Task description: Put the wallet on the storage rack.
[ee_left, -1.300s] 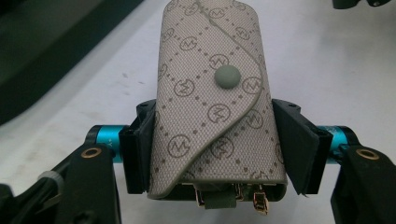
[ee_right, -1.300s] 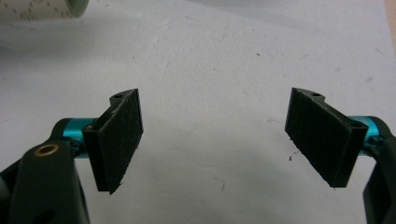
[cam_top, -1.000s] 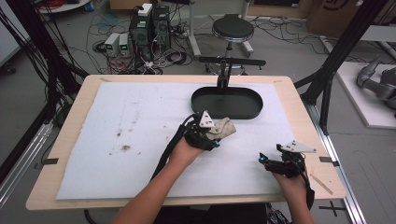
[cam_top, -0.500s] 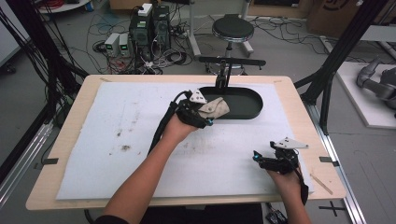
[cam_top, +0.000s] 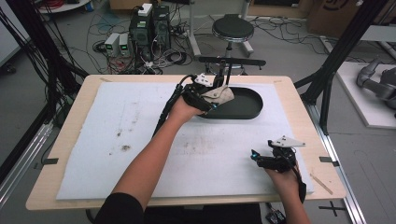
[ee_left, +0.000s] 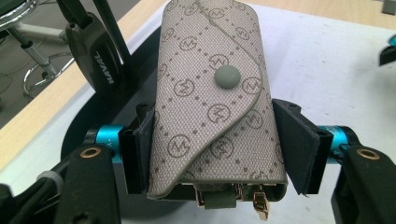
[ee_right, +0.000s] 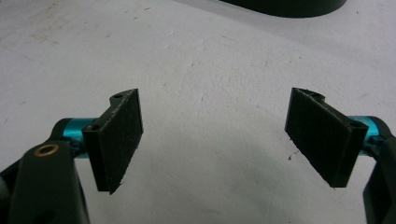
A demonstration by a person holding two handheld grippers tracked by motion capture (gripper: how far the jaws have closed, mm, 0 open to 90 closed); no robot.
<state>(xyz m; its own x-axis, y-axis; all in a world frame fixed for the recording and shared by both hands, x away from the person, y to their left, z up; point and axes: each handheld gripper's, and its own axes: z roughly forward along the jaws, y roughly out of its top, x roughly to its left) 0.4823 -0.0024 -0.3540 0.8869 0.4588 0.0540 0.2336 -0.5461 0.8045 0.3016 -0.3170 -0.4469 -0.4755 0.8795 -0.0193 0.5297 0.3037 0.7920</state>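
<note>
A beige monogram key pouch with a round snap is clamped across its width by my left gripper. Both jaws press on the pouch's sides, and metal hooks stick out of its near end. It hangs over the left end of a black oval tray at the back of the table; the tray's dark rim lies under the pouch. My right gripper rests low near the front right, open. Its jaws stand wide apart over the bare white mat, and the gripper holds nothing.
A white mat with dark smudges covers the wooden table. A black stand rises just behind the tray; its "NAVAL" leg is close to the pouch. A stool, cables and computer boxes lie on the floor beyond.
My left gripper has carried the pouch away from the table's middle, back and to the right, to over the tray's left end. The right gripper has shifted slightly.
</note>
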